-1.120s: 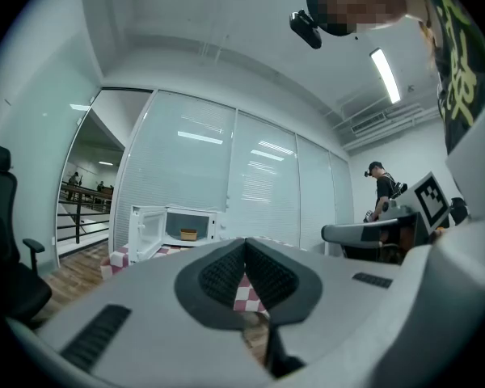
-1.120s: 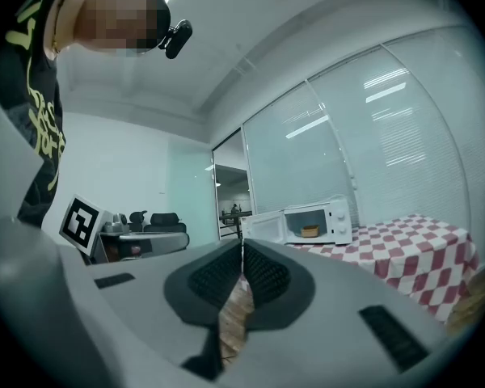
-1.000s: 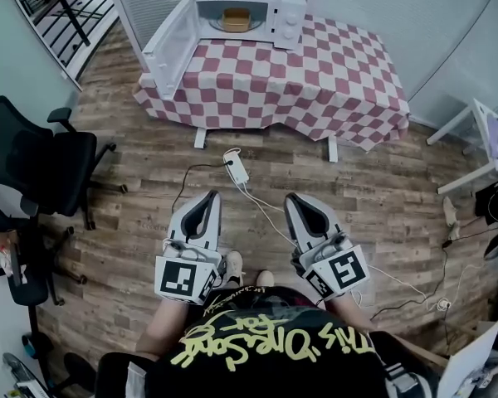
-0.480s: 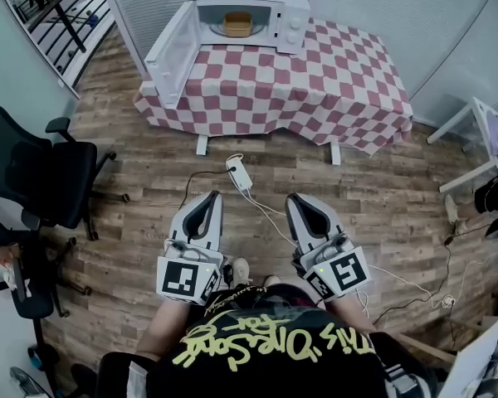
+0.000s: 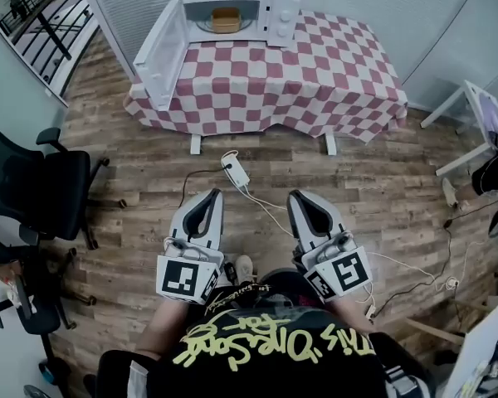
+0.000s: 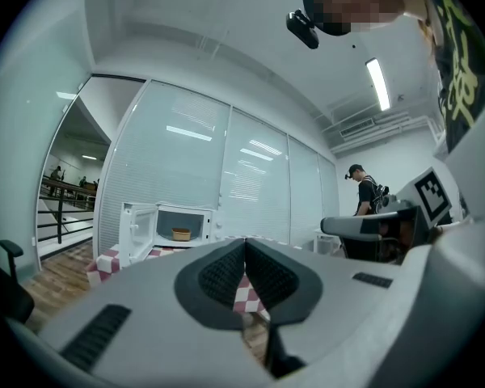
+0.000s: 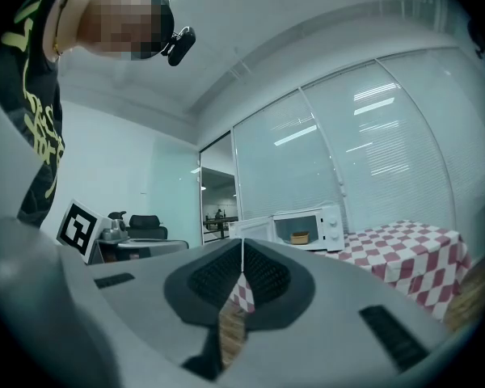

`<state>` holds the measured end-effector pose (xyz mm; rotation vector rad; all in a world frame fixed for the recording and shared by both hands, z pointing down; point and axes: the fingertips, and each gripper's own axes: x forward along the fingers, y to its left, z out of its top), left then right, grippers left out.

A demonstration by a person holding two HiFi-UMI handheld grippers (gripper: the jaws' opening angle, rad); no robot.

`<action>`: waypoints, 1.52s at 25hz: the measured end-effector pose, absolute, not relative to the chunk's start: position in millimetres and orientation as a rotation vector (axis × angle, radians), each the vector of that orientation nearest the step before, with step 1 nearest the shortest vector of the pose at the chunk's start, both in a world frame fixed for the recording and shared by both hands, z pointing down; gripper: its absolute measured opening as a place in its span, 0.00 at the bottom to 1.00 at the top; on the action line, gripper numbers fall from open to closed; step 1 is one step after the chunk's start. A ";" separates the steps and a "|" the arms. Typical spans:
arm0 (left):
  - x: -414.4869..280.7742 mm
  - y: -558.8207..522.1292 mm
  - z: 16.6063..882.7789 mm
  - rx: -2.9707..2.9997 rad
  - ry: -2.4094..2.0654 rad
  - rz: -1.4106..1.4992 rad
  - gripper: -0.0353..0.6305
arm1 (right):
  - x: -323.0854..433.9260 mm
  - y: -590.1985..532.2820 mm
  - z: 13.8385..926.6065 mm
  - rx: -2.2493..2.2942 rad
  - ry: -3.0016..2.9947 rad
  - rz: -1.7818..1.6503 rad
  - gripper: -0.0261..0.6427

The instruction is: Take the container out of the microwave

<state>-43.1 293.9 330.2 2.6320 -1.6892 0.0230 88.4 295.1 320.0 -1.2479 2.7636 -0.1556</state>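
Note:
A white microwave stands at the back left of a table with a red-and-white checked cloth. Its door hangs wide open to the left. A small tan container sits inside on the turntable; it also shows far off in the left gripper view and the right gripper view. My left gripper and right gripper are both shut and empty. They are held level near my body over the wooden floor, well short of the table.
A white power strip with trailing cables lies on the floor between me and the table. A black office chair stands at the left. White table legs and more cables are at the right. Another person stands in the background.
The table and microwave have slid slightly up and left in the head view as I came a little closer. Both grippers stay shut in the same pose.

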 end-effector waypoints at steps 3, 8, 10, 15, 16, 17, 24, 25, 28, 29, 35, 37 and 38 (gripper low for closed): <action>-44.5 292.7 333.2 2.638 -1.674 0.034 0.07 | 89.6 295.8 322.8 -1.273 2.757 -0.167 0.06; -45.1 289.6 334.9 2.664 -1.672 0.053 0.07 | 86.4 293.0 327.1 -1.278 2.772 -0.181 0.06; -48.2 285.4 335.4 2.657 -1.685 0.051 0.07 | 84.5 289.4 326.5 -1.270 2.774 -0.176 0.06; -60.8 275.2 336.6 2.591 -1.739 0.027 0.07 | 78.2 276.4 326.7 -1.233 2.792 -0.167 0.06; -62.2 272.2 336.3 2.584 -1.742 0.027 0.07 | 76.8 272.3 326.1 -1.226 2.793 -0.170 0.06; -62.7 268.6 335.3 2.584 -1.742 0.026 0.07 | 75.4 267.6 325.4 -1.219 2.794 -0.173 0.06; -61.9 239.6 326.9 2.584 -1.759 0.009 0.07 | 67.3 234.7 319.6 -1.174 2.801 -0.147 0.06; -63.0 235.7 326.1 2.582 -1.764 0.011 0.07 | 66.4 230.3 318.8 -1.170 2.806 -0.142 0.06; -67.6 221.7 324.3 2.577 -1.783 0.022 0.07 | 65.3 214.2 315.6 -1.163 2.801 -0.137 0.06; -68.9 216.5 324.0 2.574 -1.789 0.025 0.07 | 65.3 208.5 314.6 -1.160 2.797 -0.137 0.06; -69.7 186.7 323.5 2.563 -1.803 0.037 0.07 | 62.9 176.9 314.1 -1.137 2.818 -0.144 0.06; -68.7 175.3 322.6 2.565 -1.801 0.043 0.07 | 62.3 165.2 313.6 -1.132 2.824 -0.145 0.06; -68.3 169.7 321.7 2.566 -1.802 0.042 0.07 | 62.1 159.3 313.4 -1.128 2.826 -0.142 0.06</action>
